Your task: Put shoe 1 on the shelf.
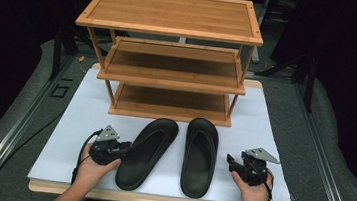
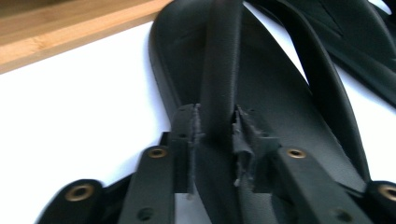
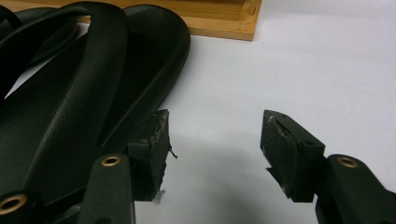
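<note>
Two black flip-flops lie side by side on the white board (image 1: 76,120), toes toward the rack. My left gripper (image 1: 122,148) is at the left edge of the left flip-flop (image 1: 142,164). In the left gripper view the left gripper (image 2: 215,128) is shut on that flip-flop's strap (image 2: 219,79), which runs up between the pads. My right gripper (image 1: 230,163) rests on the board just right of the right flip-flop (image 1: 199,158). The right gripper (image 3: 215,137) is open, with bare white board between its jaws and its left pad beside the right flip-flop's (image 3: 65,121) sole edge.
A three-tier wooden shoe rack (image 1: 175,14) stands at the back of the board, all of its shelves bare. Its lowest shelf edge (image 3: 219,21) lies just beyond the flip-flops' toes. Grey floor and metal rails flank the table.
</note>
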`<state>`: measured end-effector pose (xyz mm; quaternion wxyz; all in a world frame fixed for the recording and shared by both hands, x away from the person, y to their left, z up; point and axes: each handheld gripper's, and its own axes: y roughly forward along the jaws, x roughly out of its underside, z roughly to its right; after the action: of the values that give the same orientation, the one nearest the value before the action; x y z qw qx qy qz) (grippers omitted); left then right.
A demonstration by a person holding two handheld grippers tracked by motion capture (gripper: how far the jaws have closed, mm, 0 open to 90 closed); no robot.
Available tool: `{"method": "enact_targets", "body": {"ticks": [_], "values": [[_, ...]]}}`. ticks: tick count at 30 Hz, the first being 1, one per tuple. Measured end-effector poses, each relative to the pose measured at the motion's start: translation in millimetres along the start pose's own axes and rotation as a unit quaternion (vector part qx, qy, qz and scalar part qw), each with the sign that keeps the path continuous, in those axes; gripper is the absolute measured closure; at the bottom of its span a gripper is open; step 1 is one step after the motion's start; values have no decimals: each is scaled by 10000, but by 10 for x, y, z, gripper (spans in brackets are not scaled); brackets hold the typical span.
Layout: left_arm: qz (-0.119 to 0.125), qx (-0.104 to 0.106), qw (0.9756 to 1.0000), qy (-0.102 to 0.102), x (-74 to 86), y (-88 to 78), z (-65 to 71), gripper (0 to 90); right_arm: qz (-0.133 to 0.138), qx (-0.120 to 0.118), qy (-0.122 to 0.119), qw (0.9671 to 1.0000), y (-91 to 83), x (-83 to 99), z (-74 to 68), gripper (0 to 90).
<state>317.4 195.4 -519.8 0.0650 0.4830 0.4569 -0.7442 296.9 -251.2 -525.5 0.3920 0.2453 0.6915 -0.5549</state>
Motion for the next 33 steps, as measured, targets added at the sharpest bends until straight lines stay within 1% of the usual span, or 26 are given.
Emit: {"method": "enact_targets", "body": {"ticks": [5,8,10,12,14,15,17,19,22,23,24,28,33], "values": [[24,-124,9999,18,-2,-2,41,739,30,-14,-4,10000,5,0,-10,424],[15,-165,9999,36,-4,-9,48,757,-6,-6,-13,10000,9,2,-11,424],[10,-156,9999,18,-7,-15,41,768,-10,-10,-13,10000,9,2,-10,425],[11,-136,9999,40,-12,-17,33,774,42,1,-11,10000,6,3,-8,427],[-2,-147,9999,75,-17,-22,11,784,69,13,13,10000,1,2,-4,428],[-9,-139,9999,63,-18,-27,-2,788,75,22,27,10000,-1,1,-2,428],[6,-193,9998,27,-16,-38,-26,798,11,9,22,10000,-11,-1,5,428],[7,-211,9998,17,-19,-55,-60,805,56,10,47,10000,-6,0,6,428],[26,-250,9997,-33,-22,-79,-112,822,21,6,49,10000,-9,-1,11,428],[38,-255,9997,-55,-24,-87,-128,827,95,9,60,9999,1,3,10,428],[54,-271,9996,-55,-27,-94,-143,831,99,10,54,9999,2,3,12,428],[120,-313,9994,-101,-37,-117,-174,840,73,6,56,10000,-4,1,18,428],[129,-292,9994,-123,-48,-139,-196,846,85,23,70,9999,-8,0,25,428]]}}
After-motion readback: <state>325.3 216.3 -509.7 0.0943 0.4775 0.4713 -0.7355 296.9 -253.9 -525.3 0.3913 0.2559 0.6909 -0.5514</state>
